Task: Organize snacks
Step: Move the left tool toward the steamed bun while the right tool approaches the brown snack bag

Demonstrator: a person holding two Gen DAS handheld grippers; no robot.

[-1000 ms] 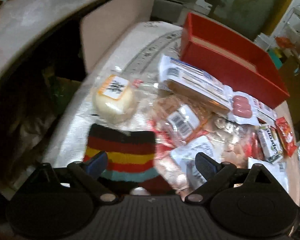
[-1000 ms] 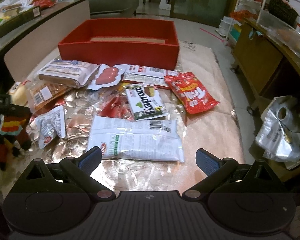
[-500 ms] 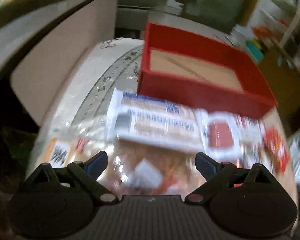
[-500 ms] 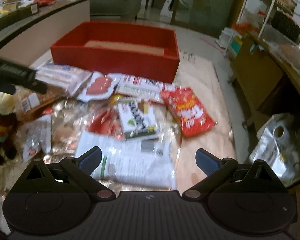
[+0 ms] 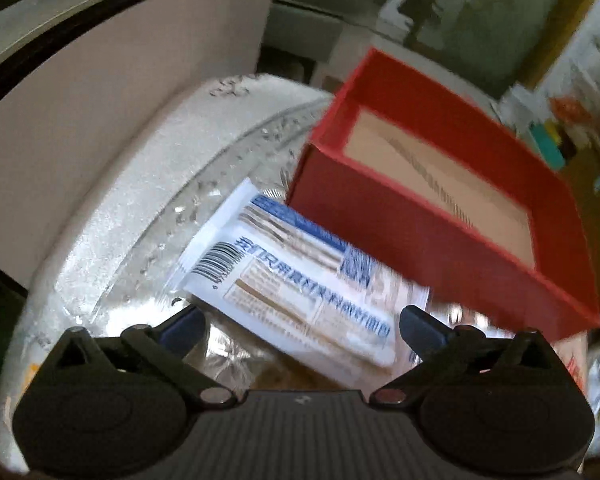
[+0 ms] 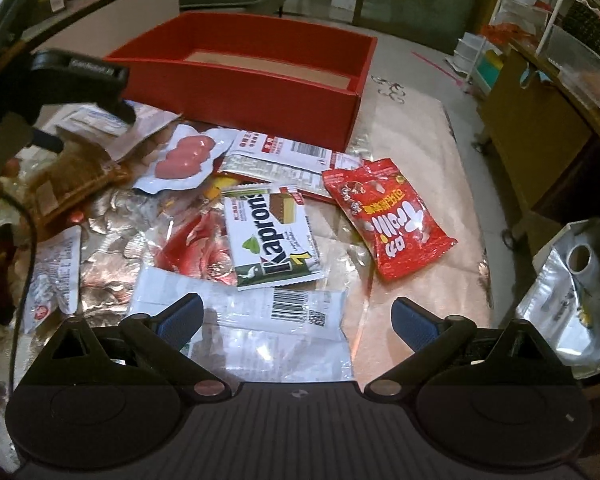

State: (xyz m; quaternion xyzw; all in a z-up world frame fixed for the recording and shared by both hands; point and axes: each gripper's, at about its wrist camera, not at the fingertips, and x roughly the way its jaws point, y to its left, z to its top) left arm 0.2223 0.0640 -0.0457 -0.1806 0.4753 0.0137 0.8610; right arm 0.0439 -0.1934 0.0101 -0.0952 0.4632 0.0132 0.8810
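Left wrist view: the left gripper (image 5: pixel 300 326) points steeply down over a white and blue snack packet (image 5: pixel 296 284) lying flat on the shiny table cover (image 5: pixel 148 216), just beside the near wall of the empty red box (image 5: pixel 440 236). Its jaws are opening and stand wide, with the packet in the gap between them but not pressed. To do this pick well, it looks wise to lower the fingers onto the packet's long edges and close across its short width, then lift clear of the box wall before moving over the opening. The picture is blurred, so fine contact cannot be judged.

Right wrist view: the right gripper (image 6: pixel 296 320) also tilts downward, jaws spread wide and holding nothing, above a clear white packet with a barcode (image 6: pixel 268 320). Beyond lie a Kapron wafer pack (image 6: pixel 272 236), a red candy bag (image 6: pixel 388 220) and a pink sausage pack (image 6: pixel 184 160), all outside the box. The left gripper's dark body shows at the far left, above the pile.
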